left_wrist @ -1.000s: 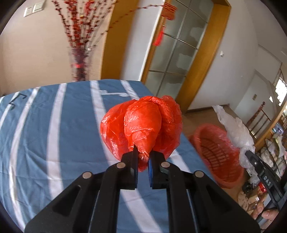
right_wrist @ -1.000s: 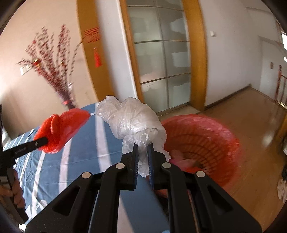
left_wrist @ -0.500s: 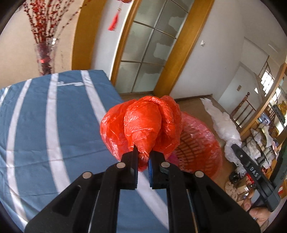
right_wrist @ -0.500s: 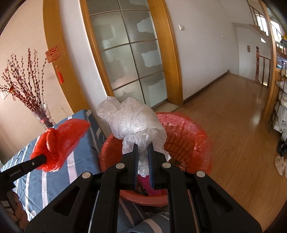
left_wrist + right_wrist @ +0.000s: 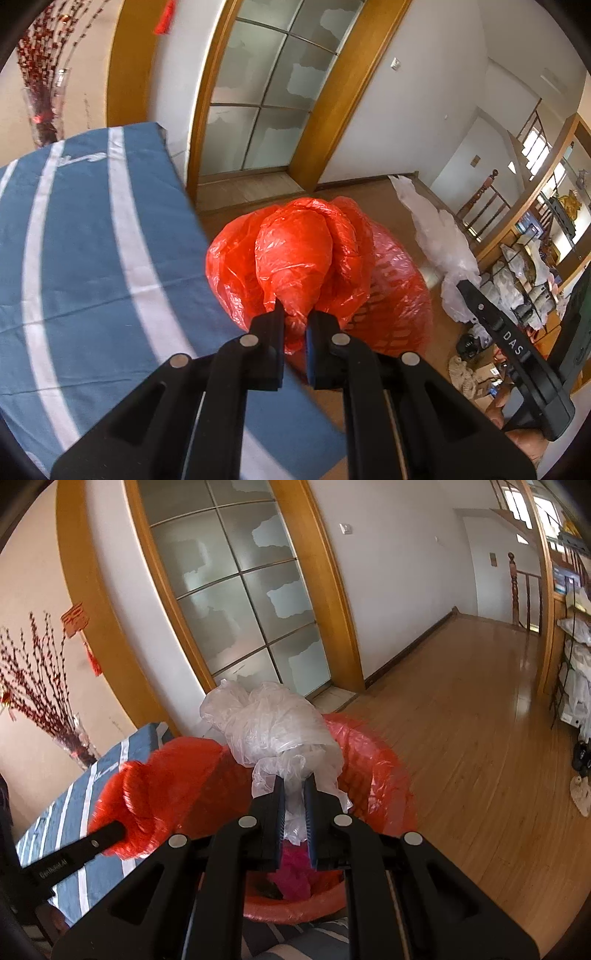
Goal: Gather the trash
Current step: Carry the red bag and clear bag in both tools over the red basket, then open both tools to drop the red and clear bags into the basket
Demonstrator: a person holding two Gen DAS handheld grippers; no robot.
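The left tool (image 5: 295,325) is clamped narrow on the twisted neck of a crumpled red plastic bag (image 5: 295,254), which balloons out ahead of its tips. The right tool (image 5: 294,794) is likewise pinched tight on a wad of clear plastic film (image 5: 273,731).

Taking the red mesh basket (image 5: 384,775), lined with red plastic, as the landmark: it stands on the wooden floor (image 5: 480,716) just beside the corner of the desk with its blue striped cloth (image 5: 85,236). In the right wrist view the clear wad hangs over the basket's open mouth, while the red bag sits over its desk-side rim. From the left wrist view the red bag lies directly between the tool and the basket, so the basket is ahead and below. Both loads look poised for release, the right one more squarely over the opening, in my judgement.

The basket's near rim is hidden by the right tool, and most of its mouth by the red bag in the left view. Something pink (image 5: 295,867) lies inside; what it is cannot be made out. The red bag is motion-blurred in the right view.
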